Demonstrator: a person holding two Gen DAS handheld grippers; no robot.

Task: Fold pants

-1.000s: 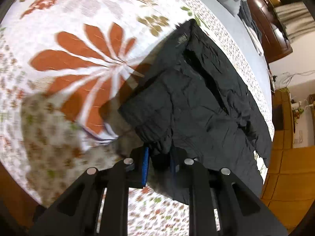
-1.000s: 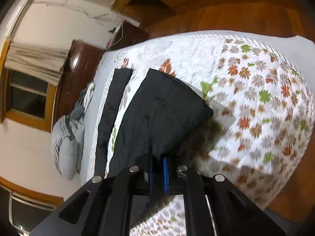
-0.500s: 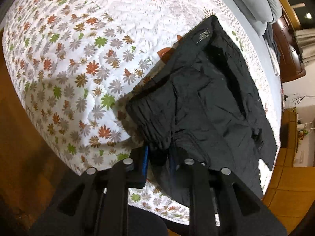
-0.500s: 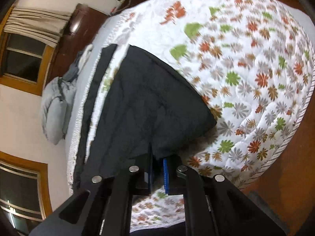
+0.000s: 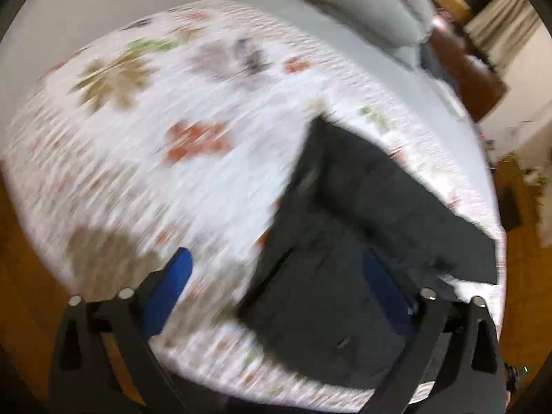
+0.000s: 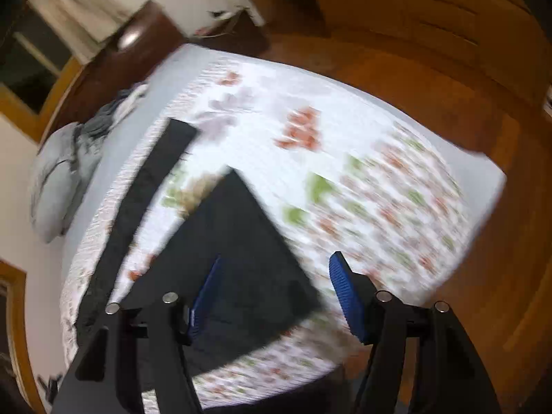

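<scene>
Both grippers just let go. Left gripper (image 5: 276, 286) fingers (image 5: 165, 293) have just been opening and stand wide, nothing pressed between the pads; right gripper (image 6: 276, 293) fingers (image 6: 346, 298) have also just been opening, fairly wide, nothing gripped. The cloth lies below them on the bed, not in them.

Black pants (image 5: 345, 258) lie on the floral quilt (image 5: 172, 138) near the bed's near edge, folded over on themselves into a rough slab. In the right view the folded part (image 6: 241, 258) ends in a corner close to the bed edge; a long dark strip (image 6: 148, 200) lies apart toward the pillow (image 6: 51, 186) — probably a loose leg or a separate piece, blur makes it hard to tell.

Risks from here:
- The fold sits near the bed edge; a tug or brush on the way out could drag it over toward the wood floor (image 6: 448, 86).
- Wide fingers passing low may snag the top layer and flip it open.
- If the strip is a leg, the fold is uneven and needs regrasping.
- Both frames are motion-blurred; a fast regrasp could miss the hem.
</scene>
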